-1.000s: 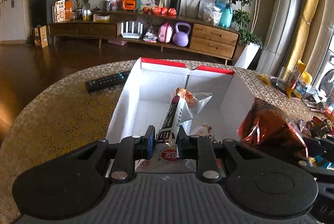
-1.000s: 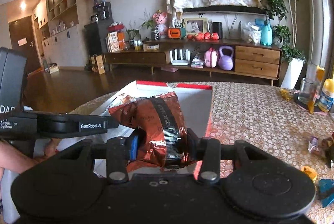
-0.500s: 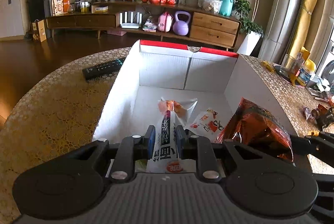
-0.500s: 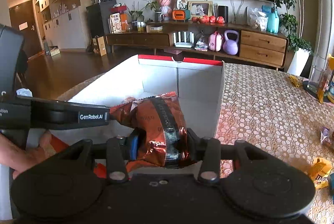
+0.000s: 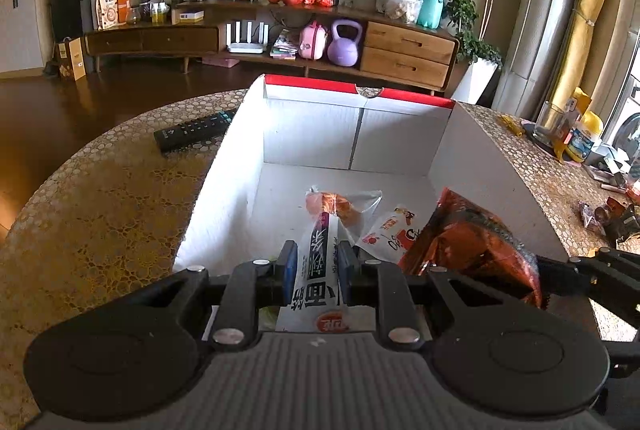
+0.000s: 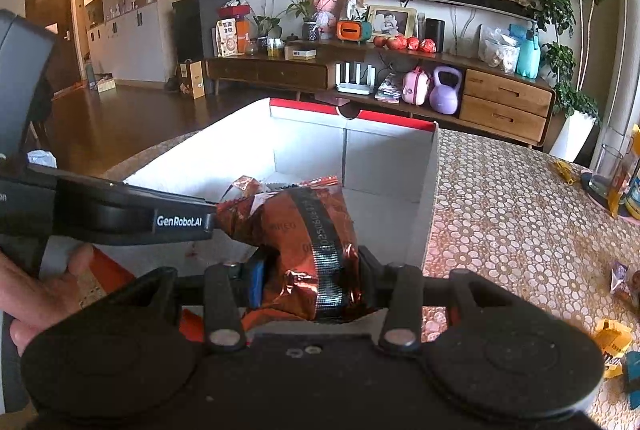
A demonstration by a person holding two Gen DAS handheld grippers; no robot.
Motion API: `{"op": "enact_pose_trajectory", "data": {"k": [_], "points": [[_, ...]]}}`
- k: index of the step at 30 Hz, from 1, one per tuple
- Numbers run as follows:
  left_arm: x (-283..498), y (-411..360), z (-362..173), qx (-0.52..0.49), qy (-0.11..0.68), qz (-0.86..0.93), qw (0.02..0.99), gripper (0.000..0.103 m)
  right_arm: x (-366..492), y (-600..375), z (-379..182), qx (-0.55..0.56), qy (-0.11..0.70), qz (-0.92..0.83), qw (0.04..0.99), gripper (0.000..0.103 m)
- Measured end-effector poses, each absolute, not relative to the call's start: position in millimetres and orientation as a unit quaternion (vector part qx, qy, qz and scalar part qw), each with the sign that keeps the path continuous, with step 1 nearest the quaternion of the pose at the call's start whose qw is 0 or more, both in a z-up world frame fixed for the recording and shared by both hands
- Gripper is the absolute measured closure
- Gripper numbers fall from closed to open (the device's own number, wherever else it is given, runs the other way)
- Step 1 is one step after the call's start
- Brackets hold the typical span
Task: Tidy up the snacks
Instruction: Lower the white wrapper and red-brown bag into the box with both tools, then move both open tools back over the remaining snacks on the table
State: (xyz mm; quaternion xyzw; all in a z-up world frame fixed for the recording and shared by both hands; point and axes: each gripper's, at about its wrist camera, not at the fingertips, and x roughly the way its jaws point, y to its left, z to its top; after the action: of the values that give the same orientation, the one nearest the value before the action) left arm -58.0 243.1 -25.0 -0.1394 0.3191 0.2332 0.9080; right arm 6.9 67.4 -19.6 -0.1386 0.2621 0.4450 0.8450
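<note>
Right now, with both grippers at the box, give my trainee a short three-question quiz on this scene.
1. True or false: the left gripper is shut on a white snack packet.
2. What does the right gripper hold? A) a remote control B) a shiny red-brown foil bag C) a glass
3. Fill in: the black remote control lies on the table, to the ____ of the white box in the left wrist view.

Key: 1 true. 2 B, the foil bag. 3 left.
</note>
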Motion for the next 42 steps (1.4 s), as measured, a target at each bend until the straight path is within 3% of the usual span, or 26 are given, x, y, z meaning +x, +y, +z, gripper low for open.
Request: {"op": "enact_pose_trajectory", "data": {"k": [5, 10, 12, 13, 14, 23, 25, 32, 42], "points": [[-61.2, 249.9, -20.6, -0.154, 0.313, 0.233, 0.908, 0.082, 8.3, 73.0, -21.6, -0.148, 0.264, 0.447, 0.842, 0.060], [-67.5, 255.1, -13.5, -0.171, 0.297, 0.229, 0.911, 0.074, 7.7, 76.4, -22.8, -0.157, 0.268, 0.450, 0.837, 0.060], [-69.4, 255.7, -10.5, -0.170, 0.292, 0.233, 0.912, 0.065, 8.2, 78.6, -22.3, -0.163, 0.273, 0.450, 0.834, 0.060], [-71.4, 256.2, -8.8, -0.171, 0.286, 0.234, 0.913, 0.048, 8.8, 80.4, -22.8, -0.167, 0.274, 0.451, 0.833, 0.060], [-72.9, 257.1, -6.4, -0.175, 0.280, 0.236, 0.914, 0.037, 8.5, 82.2, -23.4, -0.174, 0.275, 0.452, 0.831, 0.059], [-76.4, 255.6, 6.0, -0.174, 0.265, 0.235, 0.919, 0.037, 9.0, 86.9, -24.7, -0.192, 0.285, 0.448, 0.825, 0.056], [-76.5, 253.7, 8.4, -0.172, 0.263, 0.235, 0.920, 0.037, 8.9, 84.3, -23.7, -0.189, 0.285, 0.445, 0.828, 0.048], [-73.3, 242.8, 12.4, -0.164, 0.258, 0.228, 0.924, 0.025, 1.3, 67.1, -11.6, -0.172, 0.267, 0.442, 0.839, 0.039], [-64.7, 213.1, 16.9, -0.134, 0.255, 0.207, 0.935, 0.017, 0.2, 21.2, 3.6, -0.120, 0.247, 0.411, 0.869, 0.041]]}}
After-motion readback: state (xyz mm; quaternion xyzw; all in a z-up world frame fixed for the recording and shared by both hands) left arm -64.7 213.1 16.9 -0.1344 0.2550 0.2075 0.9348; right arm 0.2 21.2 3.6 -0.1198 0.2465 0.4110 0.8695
